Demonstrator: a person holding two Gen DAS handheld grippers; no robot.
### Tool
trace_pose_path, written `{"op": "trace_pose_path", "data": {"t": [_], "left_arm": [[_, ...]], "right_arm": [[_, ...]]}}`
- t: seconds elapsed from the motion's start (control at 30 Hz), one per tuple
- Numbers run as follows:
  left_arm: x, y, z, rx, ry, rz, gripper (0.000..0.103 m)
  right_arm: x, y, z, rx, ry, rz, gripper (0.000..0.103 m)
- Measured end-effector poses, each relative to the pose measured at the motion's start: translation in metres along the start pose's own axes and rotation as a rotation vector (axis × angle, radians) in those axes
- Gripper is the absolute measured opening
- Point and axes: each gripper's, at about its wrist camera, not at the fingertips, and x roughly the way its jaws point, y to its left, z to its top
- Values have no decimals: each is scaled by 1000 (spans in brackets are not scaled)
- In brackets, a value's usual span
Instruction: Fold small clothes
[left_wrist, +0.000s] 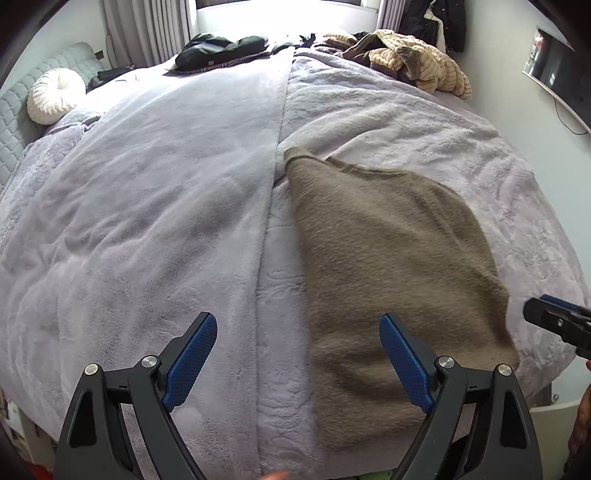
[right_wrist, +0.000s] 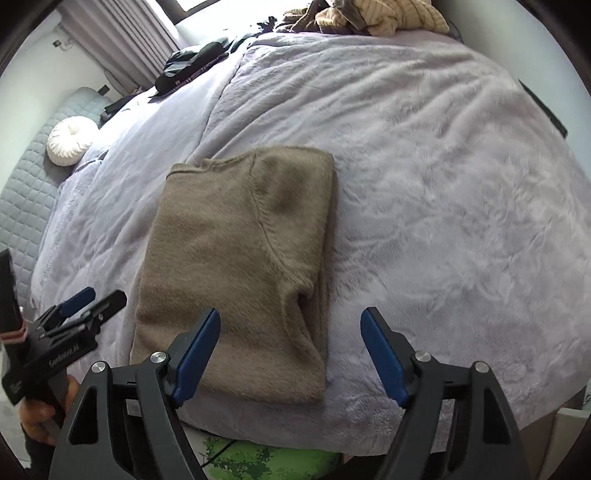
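Observation:
A taupe knit sweater (right_wrist: 240, 266) lies folded into a long rectangle on the lilac fleece blanket (right_wrist: 443, 184), its near end at the bed's front edge. In the left wrist view the same sweater (left_wrist: 388, 251) lies to the right of the blanket's centre seam. My left gripper (left_wrist: 299, 332) hangs open above the seam and the sweater's left edge, with nothing between its blue pads. My right gripper (right_wrist: 291, 328) hangs open over the sweater's near right corner, holding nothing. The left gripper (right_wrist: 88, 299) shows at the left edge of the right wrist view, and the right gripper (left_wrist: 554, 314) at the right edge of the left wrist view.
At the far end of the bed lie a striped beige heap of clothes (left_wrist: 413, 59) and a dark jacket (left_wrist: 218, 50). A round white cushion (left_wrist: 53, 96) rests by the quilted headboard (left_wrist: 14, 122). A wall screen (left_wrist: 557, 70) hangs on the right. Something green (right_wrist: 266, 461) sits below the bed's front edge.

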Motion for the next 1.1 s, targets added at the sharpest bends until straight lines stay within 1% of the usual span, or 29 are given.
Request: {"op": "trace_pose_path", "data": {"t": [0.03,0.07,0.17,0.2,0.27,0.37,0.5,0.7,1.1], "left_arm": [[-3,-2,0,4,-11,3,103],[-6,-4,0,6,-28,9,103],[-10,-11,-1,22,-54,28,103],[-11,-13,0,25,-53,36,103],[-11,-15,2,30,-44,53,103],[-12,-17,4,29,-38,79,103],[-13,-14,6,-4,-16,56,103],[-13,-13,5,-24,-13,78,103],[-11,-18,3,-24,-3,88,103]], "right_arm": [[0,3,2,-5,-1,-7,88],[-1,6,3,-12,-1,-16,94],[-3,16,6,-35,-9,-73,94],[-3,21,7,-50,-13,-107,94],[-5,28,8,-74,-19,-144,94],[-6,36,7,-89,-29,-178,94],[-6,42,9,-102,-28,-224,94],[-5,46,10,-106,-18,-253,94],[-4,45,6,-93,-8,-260,94]]}}
